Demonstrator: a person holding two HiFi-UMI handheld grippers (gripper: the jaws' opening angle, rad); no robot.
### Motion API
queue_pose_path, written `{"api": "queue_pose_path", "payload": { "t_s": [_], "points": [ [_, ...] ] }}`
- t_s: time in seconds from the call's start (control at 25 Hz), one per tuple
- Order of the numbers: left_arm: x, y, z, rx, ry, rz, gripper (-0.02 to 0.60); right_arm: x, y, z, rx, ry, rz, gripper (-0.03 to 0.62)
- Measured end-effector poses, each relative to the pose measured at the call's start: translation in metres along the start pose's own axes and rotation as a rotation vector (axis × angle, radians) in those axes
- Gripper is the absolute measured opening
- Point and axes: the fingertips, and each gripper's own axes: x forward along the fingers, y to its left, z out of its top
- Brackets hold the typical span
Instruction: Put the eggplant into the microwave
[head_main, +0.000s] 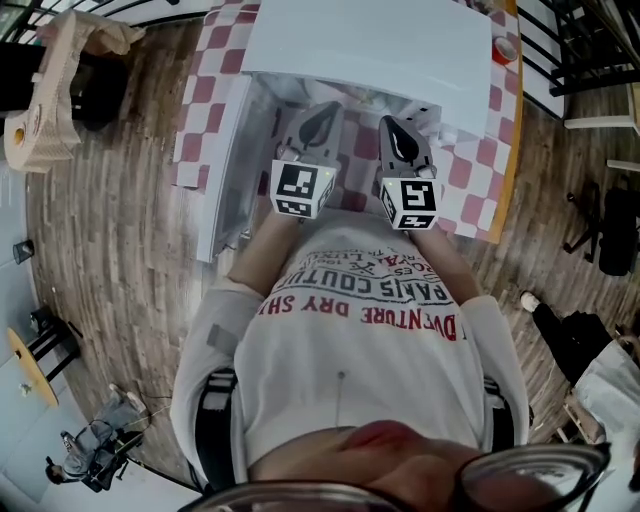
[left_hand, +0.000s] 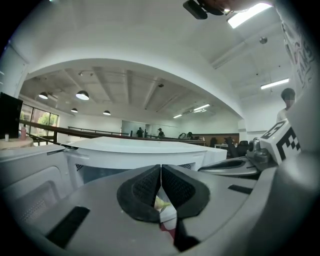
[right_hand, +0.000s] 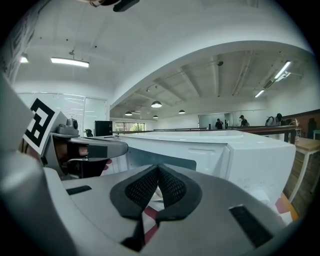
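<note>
A white microwave (head_main: 370, 40) stands on a table with a red-and-white checked cloth (head_main: 470, 175). Its door (head_main: 225, 150) hangs open to the left. Both grippers are held side by side, level, just in front of the opening. The left gripper (head_main: 322, 112) is shut, pads touching with nothing between them (left_hand: 161, 172). The right gripper (head_main: 398, 128) is likewise shut and empty (right_hand: 158, 172). The microwave (left_hand: 135, 150) fills the left gripper view, and the microwave (right_hand: 240, 150) shows again in the right gripper view. No eggplant shows clearly; a small pale green-white bit (left_hand: 160, 205) peeks below the left jaws.
A small cup (head_main: 505, 47) sits on the table's far right corner. Wooden floor (head_main: 120, 220) surrounds the table. A tan padded object (head_main: 50, 90) stands at the upper left, dark chairs (head_main: 590, 50) at the upper right, and a person (head_main: 95, 445) sits at the lower left.
</note>
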Motion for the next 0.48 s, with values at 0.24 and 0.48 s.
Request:
{"api": "queue_pose_path", "payload": {
  "t_s": [0.24, 0.48],
  "points": [
    [0.0015, -0.0014, -0.0013, -0.089, 0.003, -0.002, 0.028, -0.0008, -0.0034, -0.0028, -0.005, 0.013, -0.008, 0.025],
    [-0.0004, 0.0051, -0.0022, -0.13, 0.005, 0.025, 0.028, -0.0037, -0.0055, -0.0063, -0.008, 0.025, -0.014, 0.025]
  ]
}}
